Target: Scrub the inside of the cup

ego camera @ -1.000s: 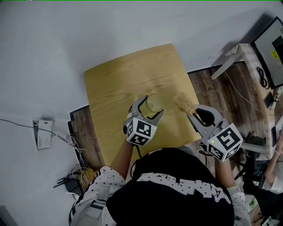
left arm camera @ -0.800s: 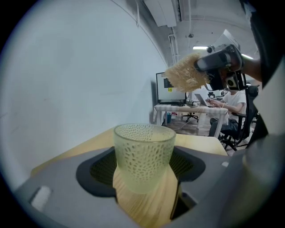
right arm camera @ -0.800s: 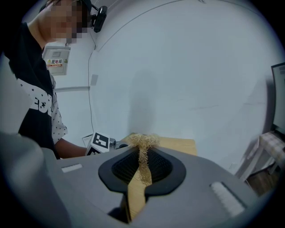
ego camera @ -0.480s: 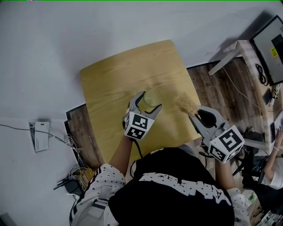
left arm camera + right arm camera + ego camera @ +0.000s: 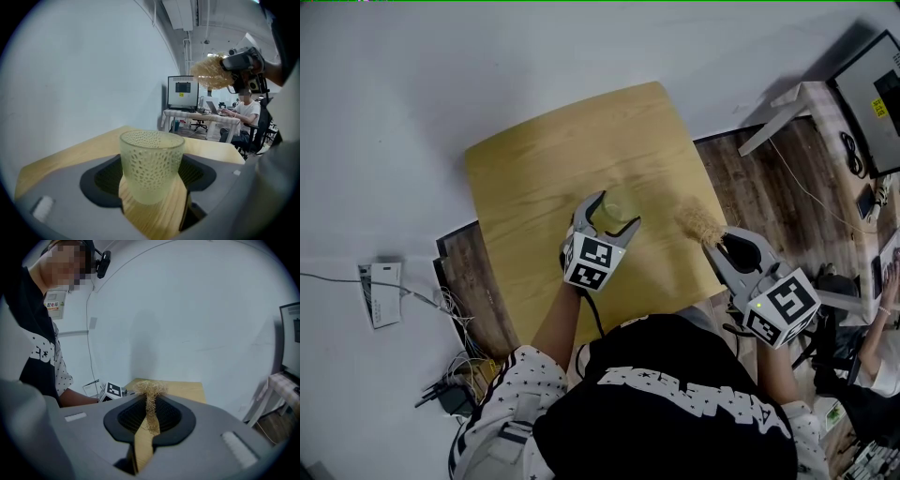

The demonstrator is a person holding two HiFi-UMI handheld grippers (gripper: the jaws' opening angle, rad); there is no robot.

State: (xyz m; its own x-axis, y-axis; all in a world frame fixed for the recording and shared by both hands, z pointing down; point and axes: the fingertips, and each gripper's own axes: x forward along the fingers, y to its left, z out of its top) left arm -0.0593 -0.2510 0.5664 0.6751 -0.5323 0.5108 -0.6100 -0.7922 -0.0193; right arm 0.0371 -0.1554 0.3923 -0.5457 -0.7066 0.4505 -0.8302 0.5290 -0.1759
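Two grips: L tongs point(image 5: 617, 211) pinch cup point(image 5: 151, 164), R tongs point(image 5: 715, 242) pinch scrubber point(image 5: 150, 391) nearby.

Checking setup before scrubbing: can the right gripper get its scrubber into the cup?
Probably yes: the cup in the left gripper is open-topped, nothing between it and the right gripper's scrubber.

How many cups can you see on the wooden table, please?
1. The dimpled pale-green glass cup stands on the wooden table, held between the jaws of the left hand-held gripper. The right hand-held gripper holds a fibre scrubber, not a cup. No other shows.
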